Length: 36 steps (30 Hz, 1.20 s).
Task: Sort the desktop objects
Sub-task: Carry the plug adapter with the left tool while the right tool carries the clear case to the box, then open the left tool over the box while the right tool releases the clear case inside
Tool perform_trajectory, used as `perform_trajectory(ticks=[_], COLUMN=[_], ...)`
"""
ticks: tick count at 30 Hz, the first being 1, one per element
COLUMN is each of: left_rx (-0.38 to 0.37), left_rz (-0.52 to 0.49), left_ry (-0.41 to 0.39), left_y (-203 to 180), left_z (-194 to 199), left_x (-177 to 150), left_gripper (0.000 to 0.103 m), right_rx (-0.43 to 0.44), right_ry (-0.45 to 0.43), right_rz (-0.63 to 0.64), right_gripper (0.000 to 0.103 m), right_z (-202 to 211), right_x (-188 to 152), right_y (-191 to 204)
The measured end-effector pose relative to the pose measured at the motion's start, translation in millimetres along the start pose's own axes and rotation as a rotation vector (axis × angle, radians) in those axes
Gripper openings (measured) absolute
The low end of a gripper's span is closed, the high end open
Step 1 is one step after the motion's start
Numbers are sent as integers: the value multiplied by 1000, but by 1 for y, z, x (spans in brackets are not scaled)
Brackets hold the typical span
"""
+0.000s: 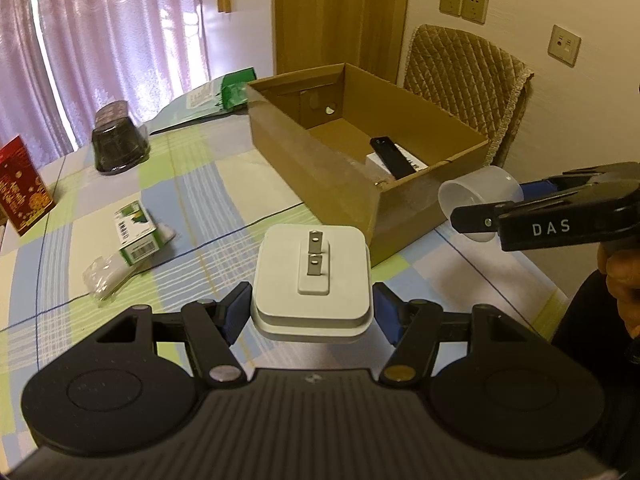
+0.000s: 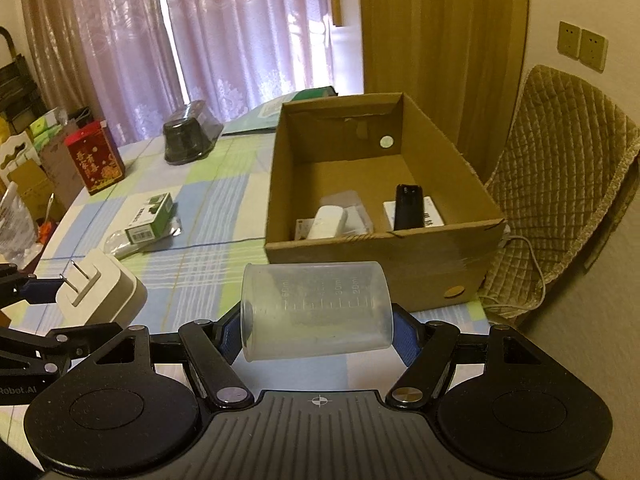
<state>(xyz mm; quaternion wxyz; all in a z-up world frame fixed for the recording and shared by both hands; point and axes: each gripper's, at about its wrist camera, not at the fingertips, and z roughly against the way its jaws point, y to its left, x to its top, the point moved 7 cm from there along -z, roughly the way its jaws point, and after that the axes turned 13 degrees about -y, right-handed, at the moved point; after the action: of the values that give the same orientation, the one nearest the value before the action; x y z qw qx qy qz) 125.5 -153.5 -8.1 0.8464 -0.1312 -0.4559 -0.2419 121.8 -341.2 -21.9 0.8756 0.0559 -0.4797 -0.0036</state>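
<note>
The cardboard box [image 2: 384, 248] lies straight ahead of both tongs; the right tongs [image 2: 318, 330], clamped on the sideways measuring cup [image 2: 316, 310], are nearer than the left tongs [image 1: 310, 314], clamped on the charger [image 1: 312, 276].

Soft daylight enters through the sheer pink curtains [image 2: 224, 40] behind the table [image 1: 208, 184], where the bright gaps between panels blow out to white. The room is evenly lit and fairly warm in tone, with only faint shadows under the cardboard box [image 2: 380, 256]. Both fisheye views bend straight lines strongly toward the rim, and dark vignette corners frame each picture. The curtains look slightly soft; near the curtains the black container [image 1: 120, 144] shows mild glare
</note>
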Motion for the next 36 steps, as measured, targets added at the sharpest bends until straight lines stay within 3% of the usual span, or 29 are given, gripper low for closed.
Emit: perform_trajectory(ticks=[10,19,27,36], left_rx=[-59,-90,-105,-112], left_rz=[-61,-126,-228,-296], left_ry=[-55,-94,-57,-21], left_y=[-29,-53,-66,-71], left_z=[-41,-110,-171,-201], left_x=[51,102,104,85], left_gripper=[60,60,60,60], right_rx=[-51,-70,-74,-78], right_ry=[-90,-89,-67,-60], right_rz=[-22,-6,-16,-34], right_gripper=[71,71,71,71], right_z=[-8,-60,-85,-94], right_x=[50,70,60,52], right_y=[-48,-87,-103,-110])
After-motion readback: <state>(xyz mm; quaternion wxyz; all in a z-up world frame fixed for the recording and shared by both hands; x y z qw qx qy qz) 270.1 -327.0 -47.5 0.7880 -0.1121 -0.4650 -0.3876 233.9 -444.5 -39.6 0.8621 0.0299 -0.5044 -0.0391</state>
